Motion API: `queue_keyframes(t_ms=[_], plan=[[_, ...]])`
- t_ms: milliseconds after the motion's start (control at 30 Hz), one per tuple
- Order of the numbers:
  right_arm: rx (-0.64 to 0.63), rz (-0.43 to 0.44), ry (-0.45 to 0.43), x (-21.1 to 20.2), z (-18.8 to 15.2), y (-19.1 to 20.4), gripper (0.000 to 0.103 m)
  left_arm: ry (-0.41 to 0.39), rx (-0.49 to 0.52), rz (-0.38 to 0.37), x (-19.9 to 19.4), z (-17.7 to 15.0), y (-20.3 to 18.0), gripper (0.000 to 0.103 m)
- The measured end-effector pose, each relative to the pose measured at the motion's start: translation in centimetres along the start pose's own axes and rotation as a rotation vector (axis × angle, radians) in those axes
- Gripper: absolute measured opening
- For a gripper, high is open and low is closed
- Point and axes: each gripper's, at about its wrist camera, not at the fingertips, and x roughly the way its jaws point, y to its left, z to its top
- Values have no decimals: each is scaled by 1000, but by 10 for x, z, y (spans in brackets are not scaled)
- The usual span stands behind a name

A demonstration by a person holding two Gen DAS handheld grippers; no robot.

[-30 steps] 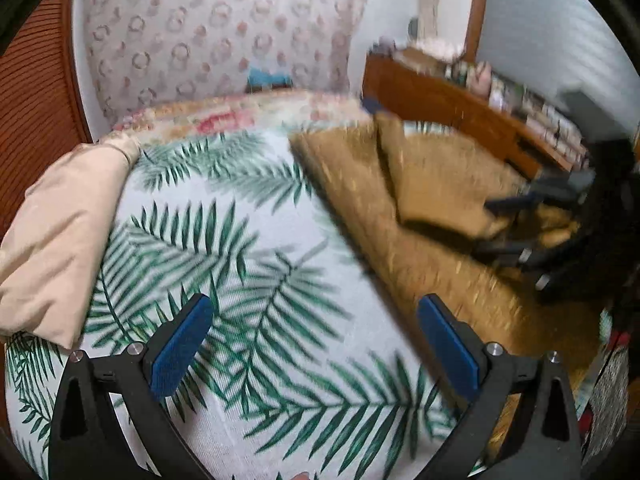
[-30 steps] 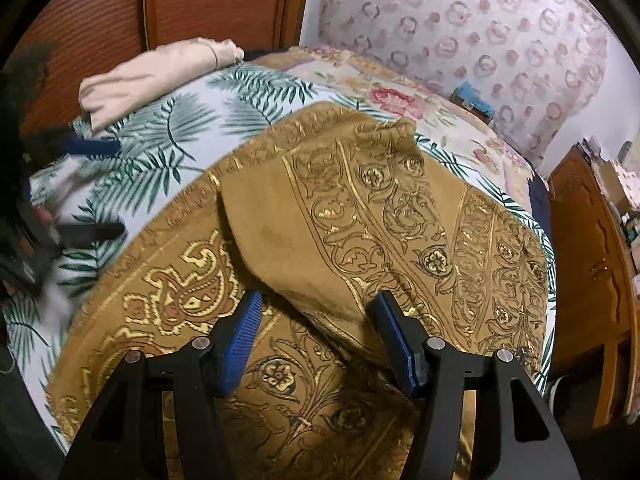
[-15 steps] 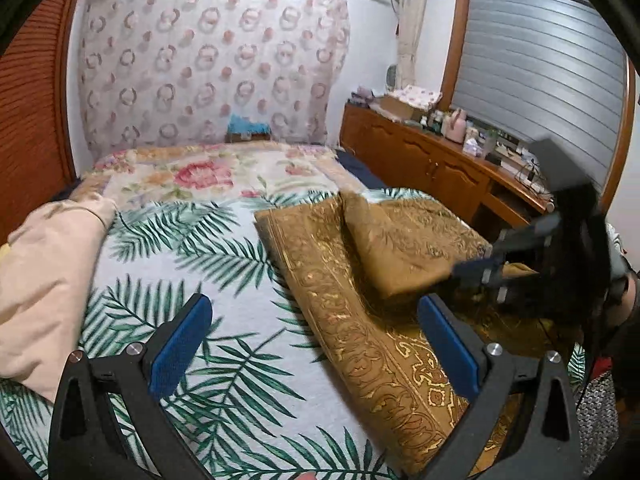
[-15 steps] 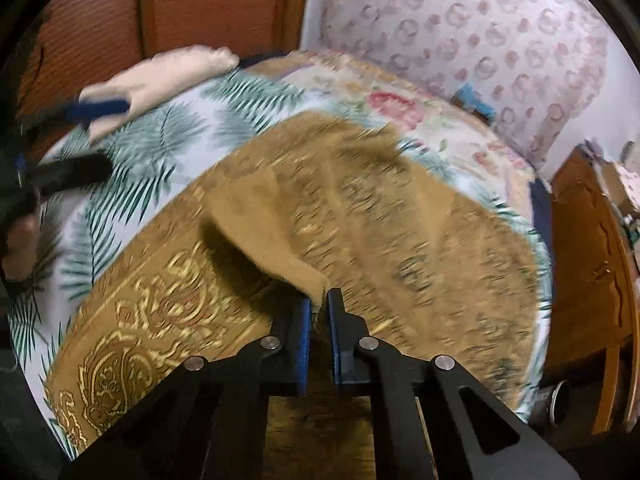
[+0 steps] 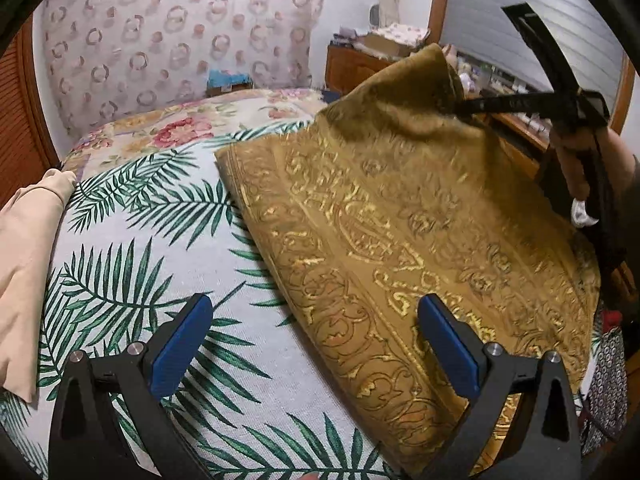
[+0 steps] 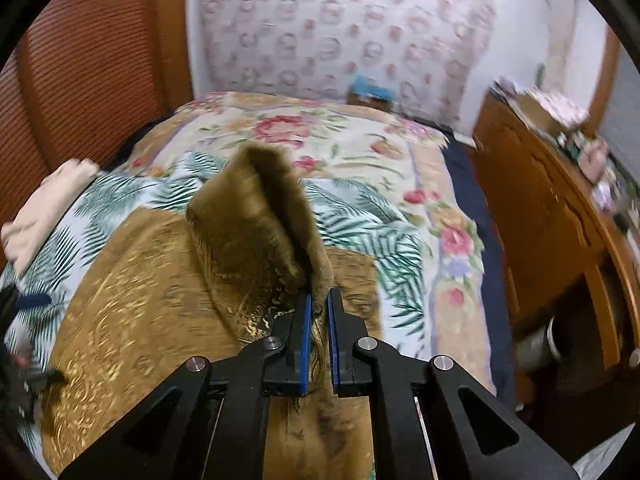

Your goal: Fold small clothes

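Note:
A gold-brown patterned cloth (image 5: 392, 240) lies on the palm-leaf bedspread (image 5: 168, 240). My right gripper (image 6: 318, 304) is shut on a folded edge of the cloth (image 6: 256, 236) and holds it lifted above the bed; in the left wrist view it (image 5: 456, 106) pinches the raised corner at upper right. My left gripper (image 5: 316, 344) is open and empty, hovering over the near left edge of the cloth, its right finger above the fabric.
A beige folded garment (image 5: 28, 248) lies at the bed's left edge, also in the right wrist view (image 6: 44, 204). A wooden dresser (image 6: 552, 248) with clutter stands right of the bed. A floral quilt (image 6: 320, 136) covers the far part.
My right gripper closed on the cloth's folded edge and lifted it up off the bed. My left gripper stayed open and shifted toward the cloth's near edge.

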Motion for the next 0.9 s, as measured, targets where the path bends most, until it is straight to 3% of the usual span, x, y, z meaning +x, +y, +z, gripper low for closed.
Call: queue_keyframes(t_ms=[133,300,533,600,767,900], plan=[[34,-31,12,16,3,-5,3,46,8,18,7,-1,-6,103],[76,-10,40,26,5,-4,3,97,12,32,15,-2,-9,103],[99,9,-5,-2,-1,-11,9,106,14,34,16,-3,-9,103],[87,14,-26,-17,-12,-10,19,105,12,33,15,-3,-9,103],[68,59,-41,-52,-57,-2,34,102,9,33,16,-3,-7,103],[71,89,-33,-75,-97,7,35,91,1,17,13,-3,-4,101]])
